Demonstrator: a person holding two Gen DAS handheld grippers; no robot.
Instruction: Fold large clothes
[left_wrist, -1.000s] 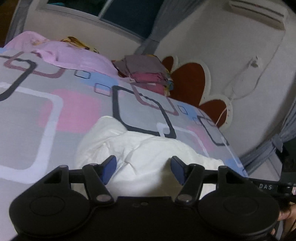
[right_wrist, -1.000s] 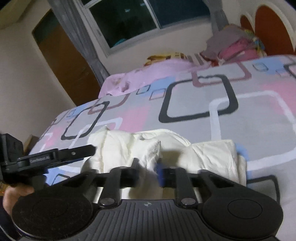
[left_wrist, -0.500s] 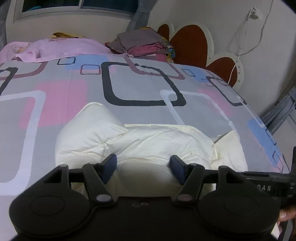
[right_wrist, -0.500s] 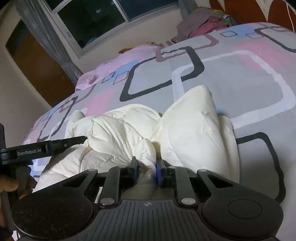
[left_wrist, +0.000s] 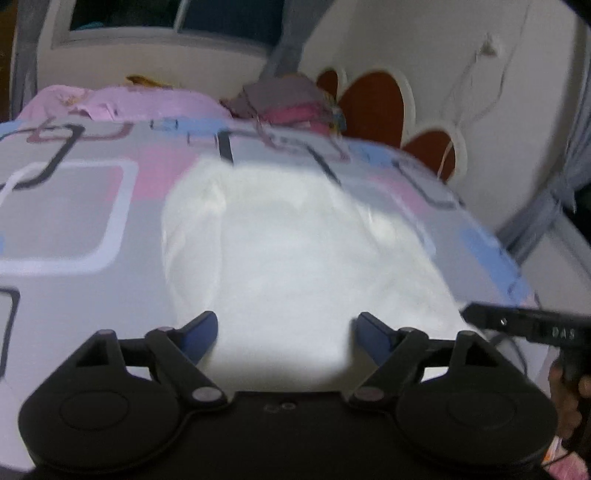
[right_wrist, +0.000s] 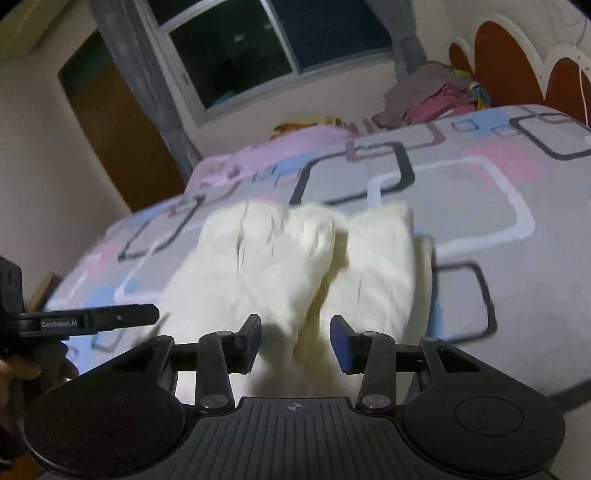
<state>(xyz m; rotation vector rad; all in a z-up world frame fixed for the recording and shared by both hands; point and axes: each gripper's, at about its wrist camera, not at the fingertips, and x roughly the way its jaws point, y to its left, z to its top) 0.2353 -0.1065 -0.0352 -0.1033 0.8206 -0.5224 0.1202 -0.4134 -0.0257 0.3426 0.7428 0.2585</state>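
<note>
A cream padded garment (left_wrist: 295, 251) lies bunched on the near part of the bed (left_wrist: 74, 206), on a grey cover printed with pink, blue and white squares. In the right wrist view it (right_wrist: 288, 266) shows as two puffy lobes side by side with a deep crease between them.

The left hand-held gripper (left_wrist: 287, 334) sits low over the near edge of the garment. Its jaws have just been opening and stand wide apart; the blue pads do not press the cloth, though the white fabric fills the gap behind them. This view is blurred.

The right hand-held gripper (right_wrist: 295, 343) has also just been opening. Its blue pads stand clear on either side of a fold of the garment, which lies between them without being pinched.

At the far end of the bed are a pink blanket (right_wrist: 280, 151) and a stack of folded clothes (right_wrist: 432, 96) next to a red headboard (left_wrist: 373, 107).
</note>
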